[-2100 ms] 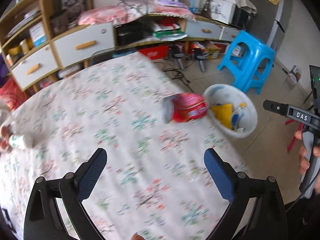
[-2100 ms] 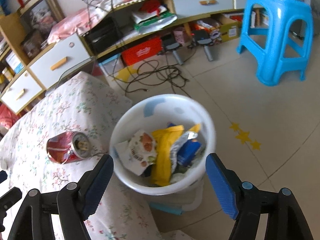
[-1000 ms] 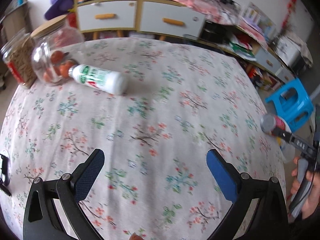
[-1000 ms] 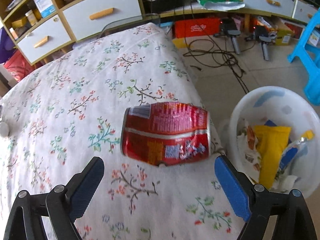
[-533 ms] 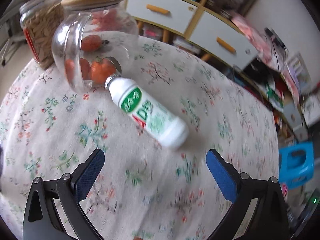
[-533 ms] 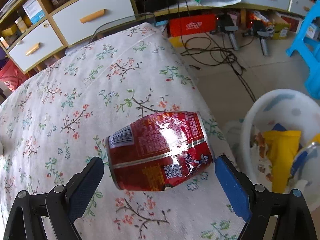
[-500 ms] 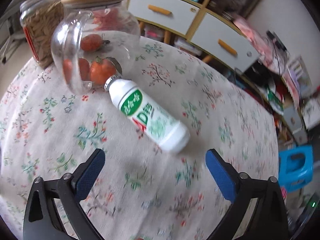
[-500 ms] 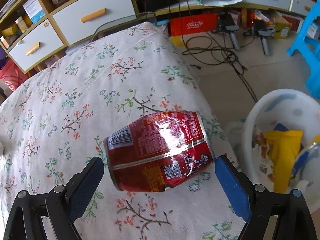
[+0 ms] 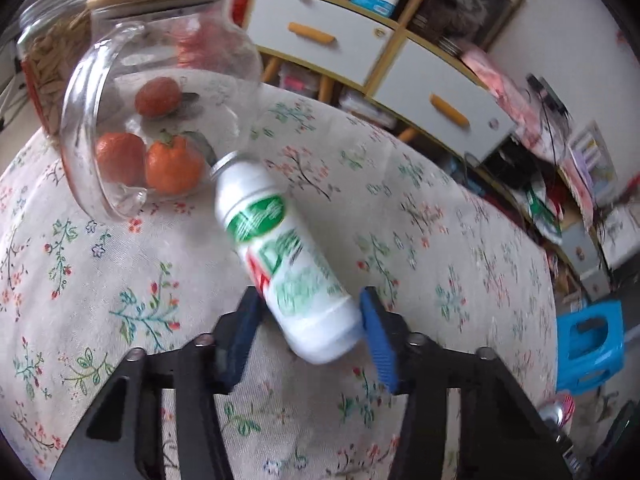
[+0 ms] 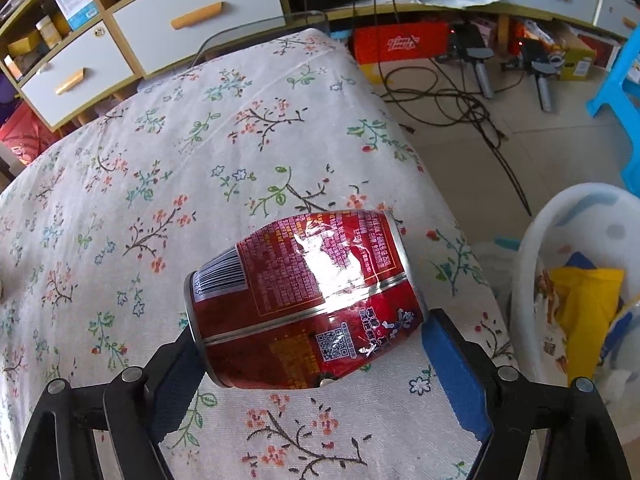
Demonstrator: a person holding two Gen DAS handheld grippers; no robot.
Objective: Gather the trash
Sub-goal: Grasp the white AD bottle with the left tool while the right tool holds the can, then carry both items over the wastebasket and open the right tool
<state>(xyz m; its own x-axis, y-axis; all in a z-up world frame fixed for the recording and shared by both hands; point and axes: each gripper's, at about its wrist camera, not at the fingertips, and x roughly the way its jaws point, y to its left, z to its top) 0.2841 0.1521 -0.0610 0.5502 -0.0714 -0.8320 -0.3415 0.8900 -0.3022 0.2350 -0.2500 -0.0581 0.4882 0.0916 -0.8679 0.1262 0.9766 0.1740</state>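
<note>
On the flowered tablecloth (image 9: 100, 264) a white bottle (image 9: 286, 258) with a green and red label lies on its side, its capped neck just beside a tilted glass jar (image 9: 156, 120) that holds 3 orange fruits (image 9: 174, 164). Its base sits between the blue pads of the left gripper (image 9: 308, 320), whose jaws are closing around it; the left pad meets the bottle's side and the right pad sits right at its base edge, though motion blur hides whether either is pressing. Behind the jar stands a second jar (image 9: 44, 56) of pale contents, and beyond the table a cabinet with white drawers (image 9: 320, 40). Near the table's other edge a dented red can (image 10: 304, 300) lies on its side between the pads of the right gripper (image 10: 308, 364), which is also narrowing: the left pad touches the can's rim end while the right pad stands just clear of the other end. Beside that edge, on the floor, a white bin (image 10: 532, 248) holds wrappers, with a blue stool (image 10: 616, 96) further off
</note>
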